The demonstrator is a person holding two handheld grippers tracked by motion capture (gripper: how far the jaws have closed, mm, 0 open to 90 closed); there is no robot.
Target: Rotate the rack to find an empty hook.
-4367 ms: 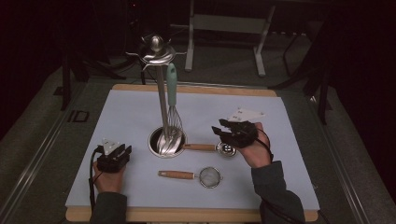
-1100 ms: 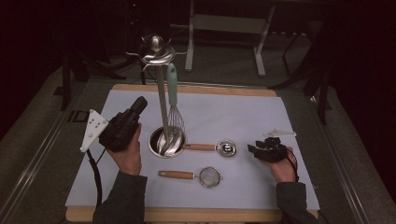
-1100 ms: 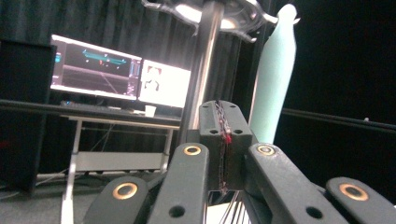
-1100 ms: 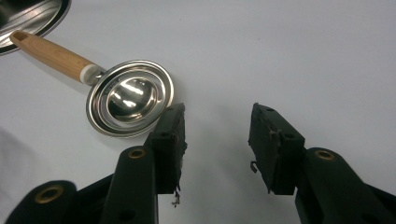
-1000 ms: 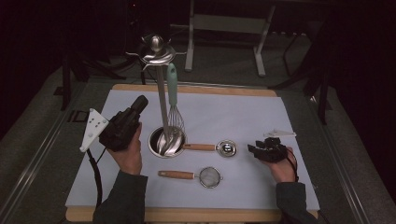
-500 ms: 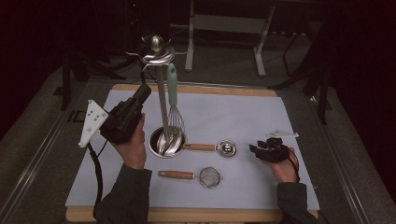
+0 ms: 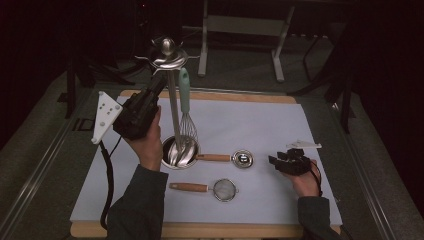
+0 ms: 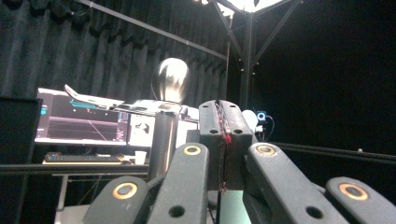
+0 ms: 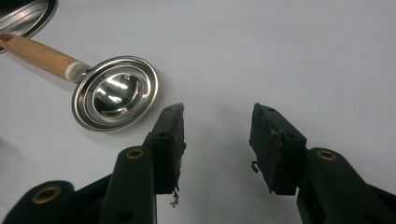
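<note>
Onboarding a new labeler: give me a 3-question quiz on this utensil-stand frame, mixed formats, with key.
1. True or false: the left claw is raised beside the top of the utensil stand, jaws shut with nothing between them.
2. Multiple choice: what hangs from the stand? A) the whisk B) the small strainer C) the wood-handled ladle
3. Fill in: the right claw rests low over the white mat, its jaws ____.

Key: 1 true; 2 A; 3 open, nothing between them.
</note>
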